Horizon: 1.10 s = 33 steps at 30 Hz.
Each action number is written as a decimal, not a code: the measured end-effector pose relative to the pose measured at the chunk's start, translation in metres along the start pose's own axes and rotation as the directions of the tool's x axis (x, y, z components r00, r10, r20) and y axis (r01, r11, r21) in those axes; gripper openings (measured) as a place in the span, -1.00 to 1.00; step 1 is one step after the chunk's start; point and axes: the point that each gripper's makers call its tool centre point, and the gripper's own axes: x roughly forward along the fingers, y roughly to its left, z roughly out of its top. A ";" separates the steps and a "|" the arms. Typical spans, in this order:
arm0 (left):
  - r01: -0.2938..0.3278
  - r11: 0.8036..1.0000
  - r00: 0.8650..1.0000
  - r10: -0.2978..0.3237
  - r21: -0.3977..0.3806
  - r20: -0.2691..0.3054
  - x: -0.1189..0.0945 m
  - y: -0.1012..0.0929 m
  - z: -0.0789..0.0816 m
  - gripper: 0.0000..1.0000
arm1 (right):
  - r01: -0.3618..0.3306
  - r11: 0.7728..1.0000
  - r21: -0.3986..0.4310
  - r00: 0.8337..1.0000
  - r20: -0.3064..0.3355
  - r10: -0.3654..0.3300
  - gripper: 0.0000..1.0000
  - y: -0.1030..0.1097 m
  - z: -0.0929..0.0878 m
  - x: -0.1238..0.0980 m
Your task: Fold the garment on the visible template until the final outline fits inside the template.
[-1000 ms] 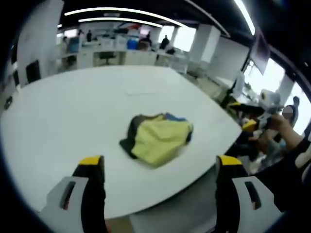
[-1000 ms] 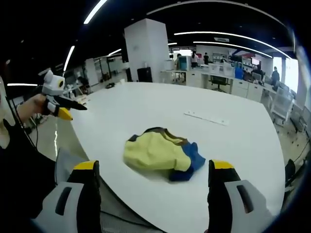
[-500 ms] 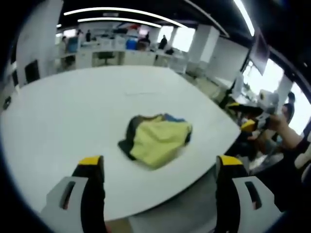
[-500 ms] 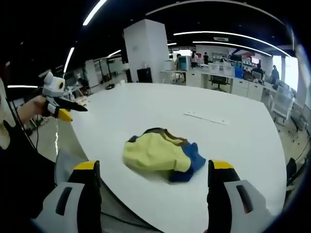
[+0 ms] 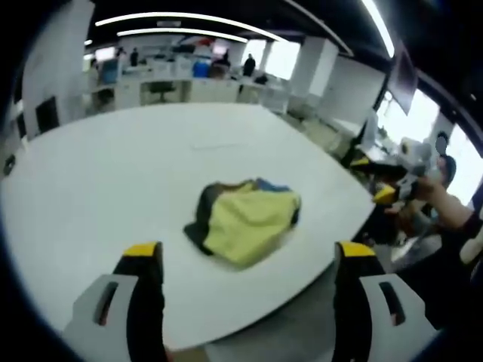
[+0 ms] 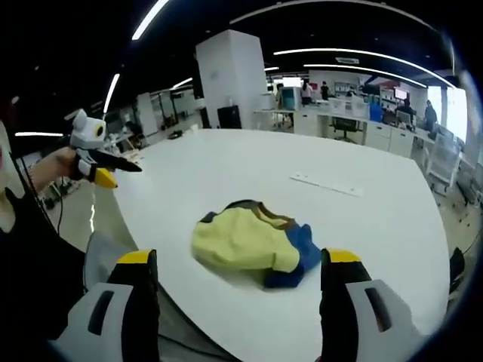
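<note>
I see soft, matt cloth in the garment (image 5: 245, 219), lying crumpled on a smooth white tabletop (image 5: 113, 173).

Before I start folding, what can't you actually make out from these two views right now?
- Template: no clear outline shows around the garment on the white table; only a faint strip beyond it in the right gripper view, too small to identify.
- Garment type: bunched in a heap, its sleeves and hem hidden by its own folds.
- Garment underside: hidden in both views.
- Left gripper, seen in the right gripper view: too small to judge.

Both views off table edge, facing inward; shared: garment (image 5: 245, 217) (image 6: 250, 243)
</note>
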 end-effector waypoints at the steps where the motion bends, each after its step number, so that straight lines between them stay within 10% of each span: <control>1: 0.001 1.000 1.000 -0.001 -0.001 0.000 0.002 0.001 0.001 0.76 | -0.026 0.999 0.034 0.999 0.031 0.025 0.76 0.002 0.003 0.003; 33: 0.063 0.997 0.996 -0.060 0.048 -0.062 0.099 0.034 0.017 0.25 | -0.114 0.993 -0.036 0.990 -0.083 0.111 0.32 -0.022 0.004 0.093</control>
